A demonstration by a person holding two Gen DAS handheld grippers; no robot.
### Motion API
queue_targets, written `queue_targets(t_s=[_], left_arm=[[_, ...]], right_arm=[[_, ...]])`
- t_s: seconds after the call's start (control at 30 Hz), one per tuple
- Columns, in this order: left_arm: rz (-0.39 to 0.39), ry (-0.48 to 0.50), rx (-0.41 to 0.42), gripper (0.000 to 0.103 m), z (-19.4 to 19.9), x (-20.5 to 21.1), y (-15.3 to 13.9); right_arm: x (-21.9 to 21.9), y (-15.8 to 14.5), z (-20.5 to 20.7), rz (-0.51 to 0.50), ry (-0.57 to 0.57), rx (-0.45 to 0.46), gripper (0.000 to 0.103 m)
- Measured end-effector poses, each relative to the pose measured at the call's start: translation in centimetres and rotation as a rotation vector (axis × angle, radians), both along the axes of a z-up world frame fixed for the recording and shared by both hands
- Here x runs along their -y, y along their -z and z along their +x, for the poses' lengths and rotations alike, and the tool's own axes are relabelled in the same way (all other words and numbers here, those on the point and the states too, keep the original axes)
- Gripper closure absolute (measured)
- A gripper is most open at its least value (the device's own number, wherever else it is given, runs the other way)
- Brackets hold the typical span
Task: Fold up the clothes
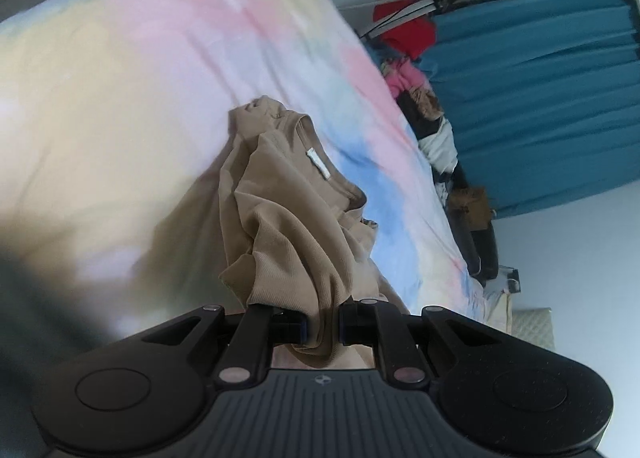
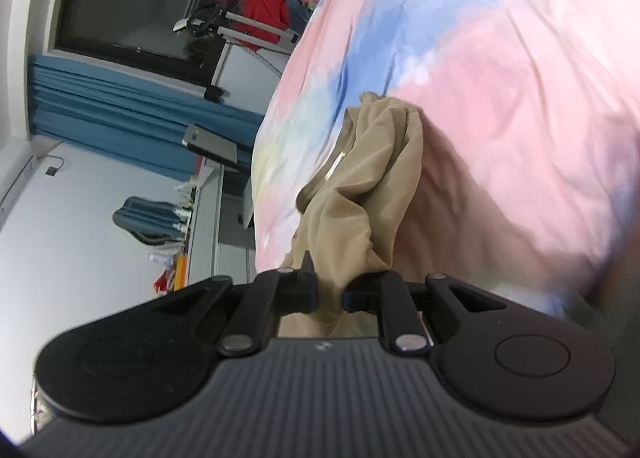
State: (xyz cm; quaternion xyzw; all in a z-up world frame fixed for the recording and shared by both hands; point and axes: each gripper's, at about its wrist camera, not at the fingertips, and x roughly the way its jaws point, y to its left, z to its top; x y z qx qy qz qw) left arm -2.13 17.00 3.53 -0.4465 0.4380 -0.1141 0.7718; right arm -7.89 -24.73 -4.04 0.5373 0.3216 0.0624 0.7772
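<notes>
- Left claw [image 1: 320, 328] and right claw [image 2: 330, 294] each clench the bunched tan shirt [image 1: 280, 218] above the pastel bed [image 1: 120, 78].
- Likely next: spread it flat.

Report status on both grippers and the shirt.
Left gripper shut on tan shirt. Right gripper shut on the shirt. Shirt bunched, hanging over bedsheet. Nothing in the way.

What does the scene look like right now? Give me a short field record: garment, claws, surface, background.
garment: tan ribbed knit top, bunched and hanging, white neck label showing
left claw: shut on the top
right claw: shut on the top
surface: pastel tie-dye bedsheet beneath the garment
background: blue curtains, pile of other clothes at the bed's edge
fold state: not yet folded
</notes>
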Motion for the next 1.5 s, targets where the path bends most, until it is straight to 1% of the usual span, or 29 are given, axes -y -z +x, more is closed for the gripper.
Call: queue_targets(t_s=[0.07,0.17,0.3,0.4,0.47,0.57,0.63,0.8,0.87,0.97,1.0,1.03,1.07,1.1,1.13,1.17,1.2,1.23,1.27,1.3,1.33,1.37,1.4,1.47,1.5], left_arm=[[-0.021,-0.020,-0.011,0.090,0.4,-0.1,-0.1],[-0.053,-0.053,-0.028,0.090,1.2,-0.1,-0.2],[-0.084,-0.117,-0.047,0.089,5.9,0.3,-0.7],[-0.103,-0.155,-0.068,0.088,10.4,0.3,-0.8],[-0.104,-0.165,-0.081,0.088,13.7,0.6,-0.4],[-0.072,-0.150,-0.094,0.086,18.3,0.9,1.1],[-0.045,-0.131,-0.107,0.086,20.9,1.2,3.2],[0.026,-0.077,-0.139,0.083,27.0,1.8,8.6],[0.044,-0.060,-0.153,0.083,28.3,1.8,10.6],[0.061,-0.038,-0.143,0.083,29.0,2.1,11.9],[0.066,-0.031,-0.139,0.082,29.2,2.1,12.3],[0.075,-0.023,-0.129,0.080,29.3,2.2,12.2],[0.084,-0.013,-0.119,0.076,29.4,2.4,12.1],[0.096,0.000,-0.100,0.070,29.2,2.6,11.8],[0.109,0.013,-0.079,0.066,28.9,2.9,11.5],[0.127,0.030,-0.051,0.059,28.7,3.4,11.0],[0.146,0.047,-0.021,0.049,28.5,3.9,10.5],[0.163,0.059,0.018,0.044,28.0,4.3,9.9],[0.180,0.070,0.059,0.037,27.4,4.6,9.2],[0.196,0.081,0.101,0.032,26.8,4.9,8.5],[0.212,0.092,0.142,0.029,26.2,5.3,7.9],[0.241,0.110,0.190,0.024,25.7,5.7,7.2],[0.272,0.129,0.239,0.022,25.2,6.2,6.5],[0.337,0.140,0.310,0.019,24.6,7.1,5.8],[0.386,0.136,0.332,0.017,24.5,7.4,5.8]], right_arm=[[0.0,-0.3,-1.1,0.011,-0.001,-0.003,0.088],[0.0,-0.9,0.4,0.016,0.020,0.002,0.088],[-0.1,-1.4,4.8,0.062,0.063,-0.010,0.088],[-0.1,-1.5,8.7,0.083,0.090,-0.019,0.088],[0.0,-1.2,11.4,0.094,0.100,-0.033,0.088],[0.4,0.6,15.3,0.088,0.104,-0.072,0.087],[0.6,1.8,18.0,0.083,0.106,-0.098,0.087],[1.0,7.3,23.5,0.075,0.096,-0.201,0.087],[1.1,8.2,24.6,0.064,0.078,-0.219,0.087],[1.2,9.5,26.1,0.047,0.049,-0.245,0.087],[1.3,9.9,26.6,0.041,0.040,-0.253,0.087],[1.2,9.9,26.6,0.030,0.029,-0.247,0.086],[1.2,9.8,26.7,0.018,0.019,-0.240,0.086],[1.1,9.6,26.6,0.006,0.005,-0.226,0.085],[1.0,9.3,26.5,-0.007,-0.008,-0.213,0.084],[1.0,9.0,26.2,-0.016,-0.022,-0.191,0.080],[0.9,8.7,26.0,-0.025,-0.036,-0.169,0.070],[0.8,8.4,25.8,-0.027,-0.058,-0.139,0.063],[0.8,8.1,25.6,-0.028,-0.081,-0.109,0.048],[0.6,7.5,25.4,-0.031,-0.104,-0.069,0.037],[0.3,6.9,25.2,-0.034,-0.128,-0.029,0.035],[-0.1,6.0,25.0,-0.068,-0.151,0.016,0.035],[-0.5,5.0,24.9,-0.104,-0.174,0.061,0.035],[-1.6,3.6,24.9,-0.243,-0.215,0.132,0.035],[-2.1,2.9,24.9,-0.314,-0.236,0.166,0.035]])
